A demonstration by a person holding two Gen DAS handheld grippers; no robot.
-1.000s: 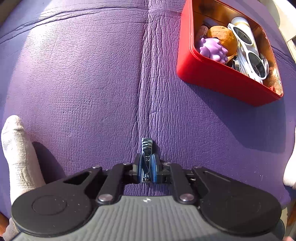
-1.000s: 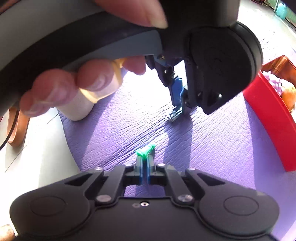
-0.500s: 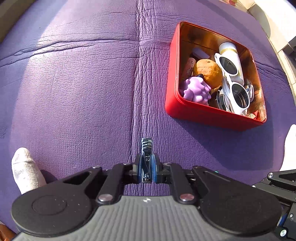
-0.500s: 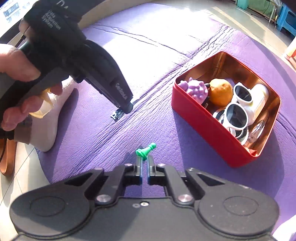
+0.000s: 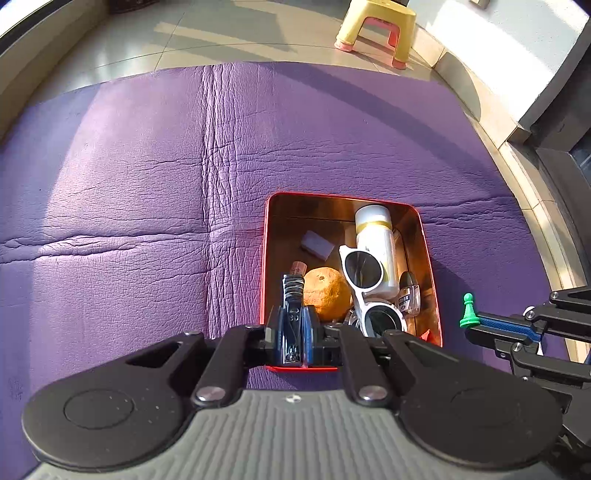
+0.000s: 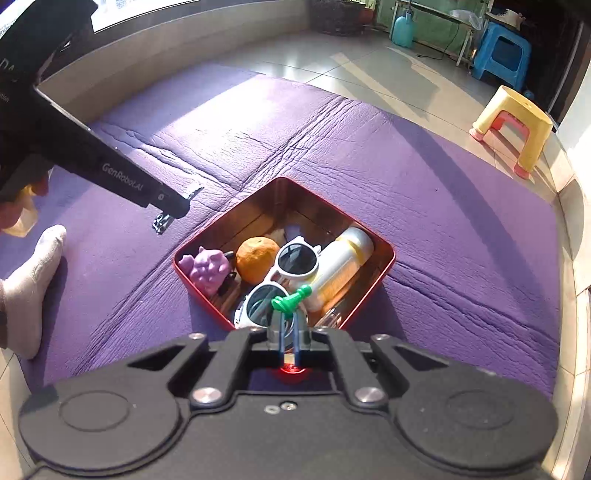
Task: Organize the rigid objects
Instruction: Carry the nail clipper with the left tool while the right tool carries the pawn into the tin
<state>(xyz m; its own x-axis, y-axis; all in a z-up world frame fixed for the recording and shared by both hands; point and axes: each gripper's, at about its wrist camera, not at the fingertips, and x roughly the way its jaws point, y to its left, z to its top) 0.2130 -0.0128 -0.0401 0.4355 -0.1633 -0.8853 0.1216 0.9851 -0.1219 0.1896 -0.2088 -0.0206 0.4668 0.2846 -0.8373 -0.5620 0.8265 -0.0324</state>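
Observation:
A red tin (image 5: pixel 263 258) (image 6: pixel 373 291) sits on the purple mat. It holds an orange (image 5: pixel 328 291) (image 6: pixel 256 258), white sunglasses (image 5: pixel 364 273) (image 6: pixel 295 258), a white bottle (image 5: pixel 375 243) (image 6: pixel 343 266), a purple spiky toy (image 6: pixel 208 267) and a small glass bottle (image 5: pixel 408 295). My left gripper (image 5: pixel 293 328) is shut on a metal nail clipper (image 5: pixel 293 295) (image 6: pixel 162 221), held above the tin's near left edge. My right gripper (image 6: pixel 288 325) (image 5: pixel 476 325) is shut on a green pawn (image 6: pixel 291 299) (image 5: pixel 468 310), held above the tin's near corner.
The purple mat (image 5: pixel 129 184) (image 6: pixel 424 184) covers the floor around the tin. A yellow stool (image 5: pixel 376 26) (image 6: pixel 511 125) stands beyond the mat, a blue stool (image 6: pixel 502 55) farther back. A socked foot (image 6: pixel 33 280) rests at the mat's left edge.
Both grippers have risen and moved toward the tin. The left now holds the clipper above the tin's edge; the right has lifted the green pawn off the mat to above the tin's corner.

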